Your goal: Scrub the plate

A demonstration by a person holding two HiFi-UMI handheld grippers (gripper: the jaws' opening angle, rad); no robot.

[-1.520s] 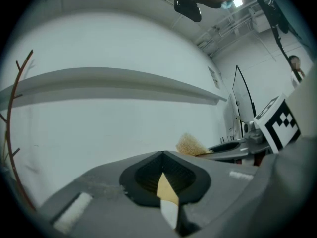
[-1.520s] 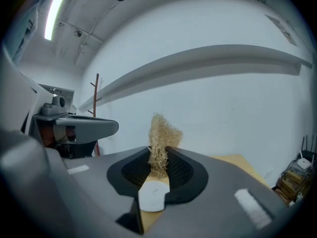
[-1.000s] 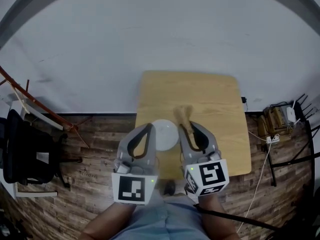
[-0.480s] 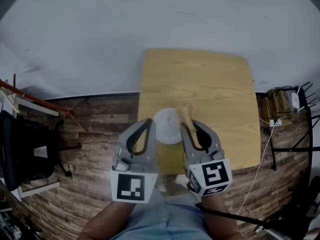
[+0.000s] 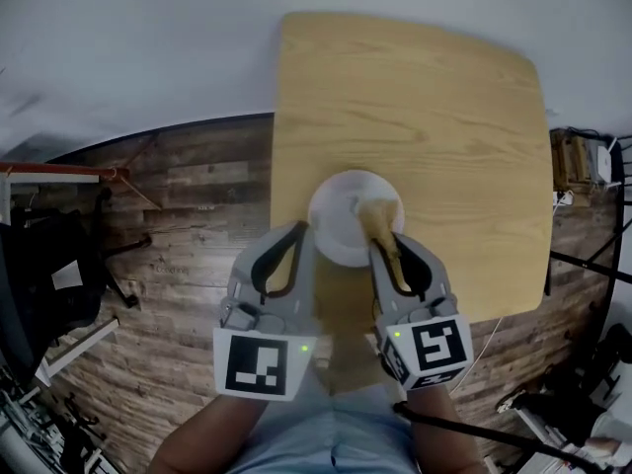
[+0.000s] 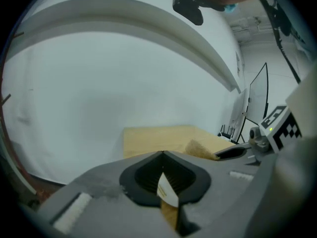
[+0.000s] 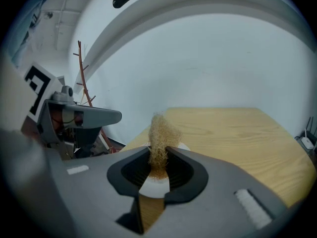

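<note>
Right gripper clamped on fibrous scrubber over white plate, left gripper closed tight, empty, beside rim: unheld plate may skid across table under scrubbing pressure.

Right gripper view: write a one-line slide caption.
Right gripper shut on a tan fibrous scrubber, above the white plate on the wooden table.

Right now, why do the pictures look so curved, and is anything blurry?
Head view: the wide lens bows the edges of the light wooden table; lighting is even. Left gripper view: dark rounded corners, and the white wall ledge arcs. Right gripper view: the tan fibrous scrubber is sharp, the corners dark.
</note>
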